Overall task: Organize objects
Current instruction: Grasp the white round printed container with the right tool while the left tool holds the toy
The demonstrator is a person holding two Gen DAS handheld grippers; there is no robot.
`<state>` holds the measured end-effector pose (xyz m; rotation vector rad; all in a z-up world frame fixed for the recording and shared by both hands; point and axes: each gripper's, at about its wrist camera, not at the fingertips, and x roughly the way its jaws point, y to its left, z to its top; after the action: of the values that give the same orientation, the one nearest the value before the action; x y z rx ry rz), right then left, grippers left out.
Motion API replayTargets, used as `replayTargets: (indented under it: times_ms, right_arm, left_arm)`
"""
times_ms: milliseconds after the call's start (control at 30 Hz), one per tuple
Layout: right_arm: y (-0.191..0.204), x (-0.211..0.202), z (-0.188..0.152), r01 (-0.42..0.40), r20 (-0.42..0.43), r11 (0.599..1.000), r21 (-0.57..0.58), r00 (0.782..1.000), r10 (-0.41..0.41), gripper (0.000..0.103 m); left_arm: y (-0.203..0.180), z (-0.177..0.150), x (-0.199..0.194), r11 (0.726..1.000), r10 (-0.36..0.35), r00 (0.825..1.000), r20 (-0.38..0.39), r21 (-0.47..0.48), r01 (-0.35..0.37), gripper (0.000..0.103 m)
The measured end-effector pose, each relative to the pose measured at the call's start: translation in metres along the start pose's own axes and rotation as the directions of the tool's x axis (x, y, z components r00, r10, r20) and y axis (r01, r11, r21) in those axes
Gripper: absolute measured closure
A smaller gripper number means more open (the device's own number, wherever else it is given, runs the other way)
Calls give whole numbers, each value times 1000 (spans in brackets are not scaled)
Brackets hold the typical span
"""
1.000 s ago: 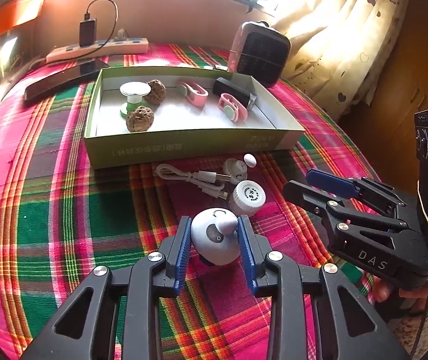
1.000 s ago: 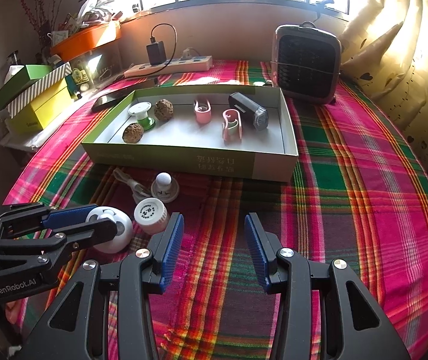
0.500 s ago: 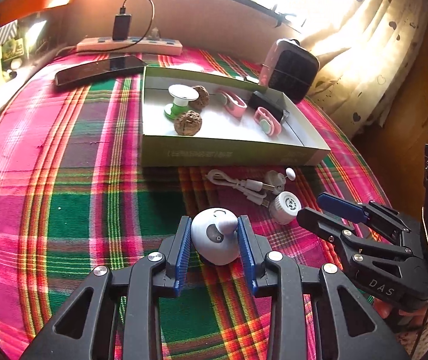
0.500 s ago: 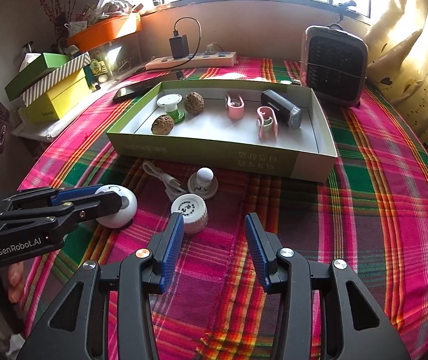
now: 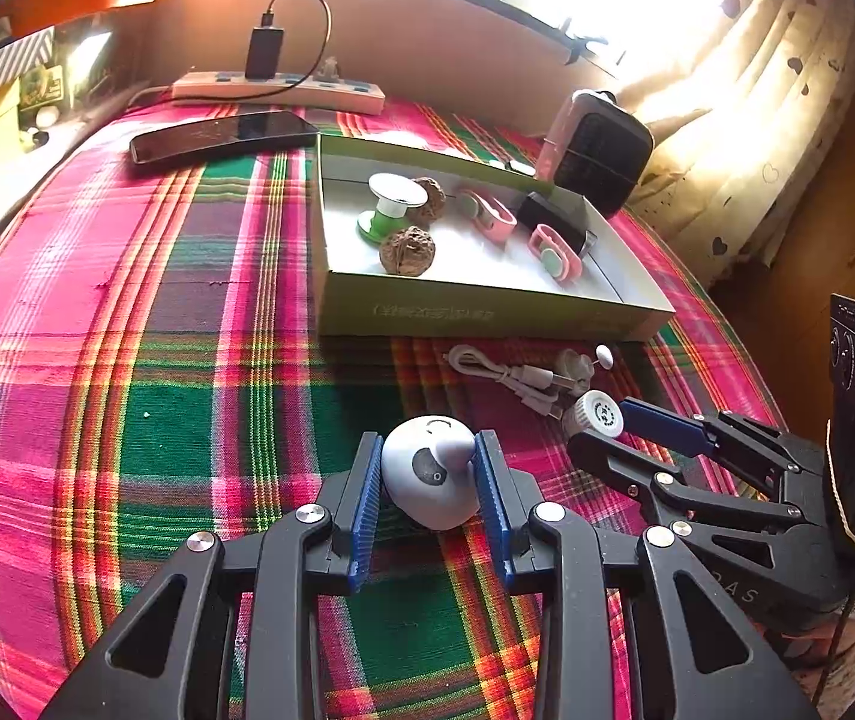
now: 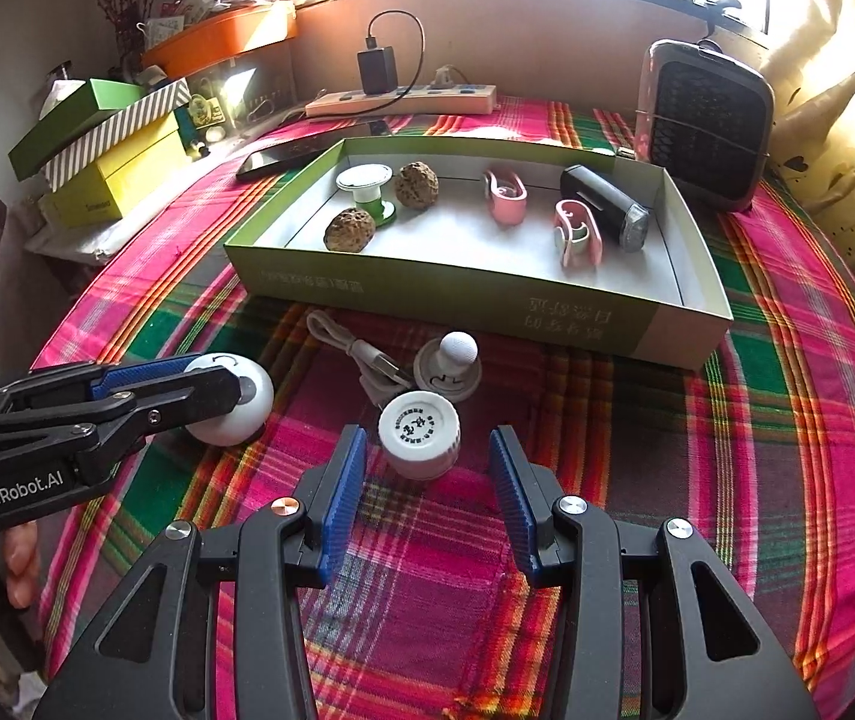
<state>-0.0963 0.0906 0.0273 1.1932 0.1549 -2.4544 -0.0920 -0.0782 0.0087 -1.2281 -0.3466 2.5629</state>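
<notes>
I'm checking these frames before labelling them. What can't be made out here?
- Print on the tray front wall: too blurred to read in either view.
- Lettering on the white cap: too small, right wrist view.
- Underside of the white ball: hidden between the left tool's pads.
- Cable end: hidden behind the cap.

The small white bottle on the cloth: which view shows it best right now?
The right wrist view. The white bottle stands centred just ahead of the open right gripper, printed cap fully visible. In the left wrist view the bottle is small, off to the side, partly behind that gripper's fingertips.
</notes>
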Motion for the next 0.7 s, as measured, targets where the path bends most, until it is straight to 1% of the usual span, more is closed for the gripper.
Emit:
replayTargets:
  times_ms: [300, 600, 633, 700]
  right_arm:
    - [3, 4, 4, 22, 0, 1000, -14, 1000, -22, 59]
    - [3, 5, 5, 26, 1, 1000, -14, 1000, -26, 59]
    - [3, 5, 5, 26, 1, 1000, -14, 1000, -26, 60]
    - [3, 4, 5, 29, 1, 1000, -12, 1000, -29, 64]
  left_arm:
    - [0, 0, 0, 1000, 1, 1000, 0, 0, -1, 74]
    - [-1, 0, 0, 1000, 5, 1000, 1, 5, -5, 74]
    - [-1, 0, 0, 1000, 7, 1000, 2, 8, -7, 74]
    - [-2, 0, 1, 1000, 7, 1000, 1, 8, -7, 74]
